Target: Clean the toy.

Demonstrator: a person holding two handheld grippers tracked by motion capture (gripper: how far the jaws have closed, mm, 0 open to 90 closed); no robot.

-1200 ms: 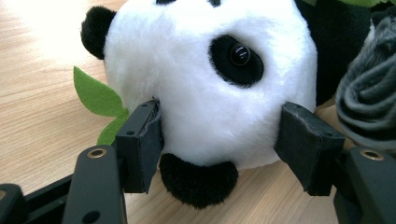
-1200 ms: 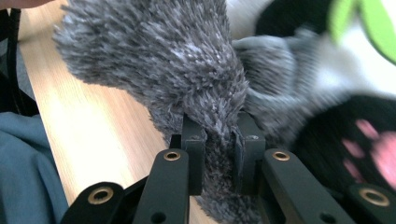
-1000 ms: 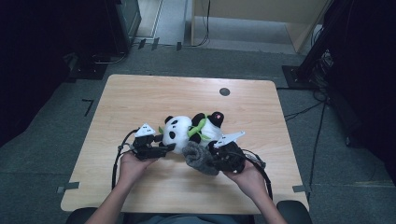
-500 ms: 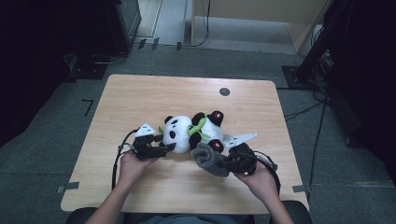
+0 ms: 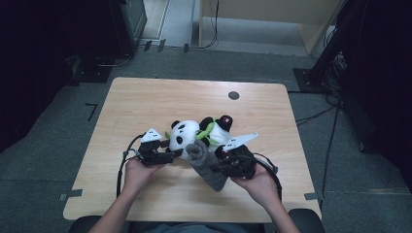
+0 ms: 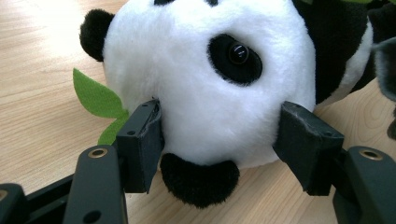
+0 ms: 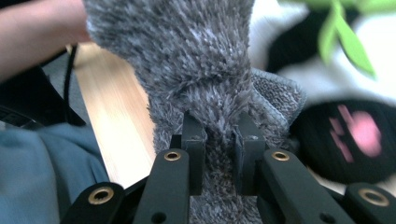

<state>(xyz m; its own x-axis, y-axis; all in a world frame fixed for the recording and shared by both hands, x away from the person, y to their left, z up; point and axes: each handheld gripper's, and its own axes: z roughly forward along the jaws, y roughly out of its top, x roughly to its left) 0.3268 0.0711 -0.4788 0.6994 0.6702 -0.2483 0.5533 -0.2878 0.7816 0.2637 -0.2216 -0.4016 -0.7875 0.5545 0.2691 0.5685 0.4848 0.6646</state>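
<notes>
A panda plush [image 5: 187,133] with green felt leaves [image 6: 95,98] lies on its side in the middle of the wooden table [image 5: 145,102]. My left gripper [image 5: 176,153] comes in from the left, and its two black pads press on either side of the panda's white head [image 6: 210,93]. My right gripper [image 5: 217,165] is shut on a fuzzy grey cloth [image 5: 206,167], held just in front of the panda's body. In the right gripper view the jaws [image 7: 220,123] pinch a fold of the grey cloth [image 7: 187,56], with the panda's black foot and pink paw pad [image 7: 355,135] beyond.
A small black round cap [image 5: 233,95] sits in the table top near the far edge. Cables trail from both grippers toward the near edge. Dark equipment and floor cables surround the table at the back and right.
The right gripper has lifted the grey cloth slightly and brought it back to the left, closer to the panda's head. The left gripper has stayed on the head.
</notes>
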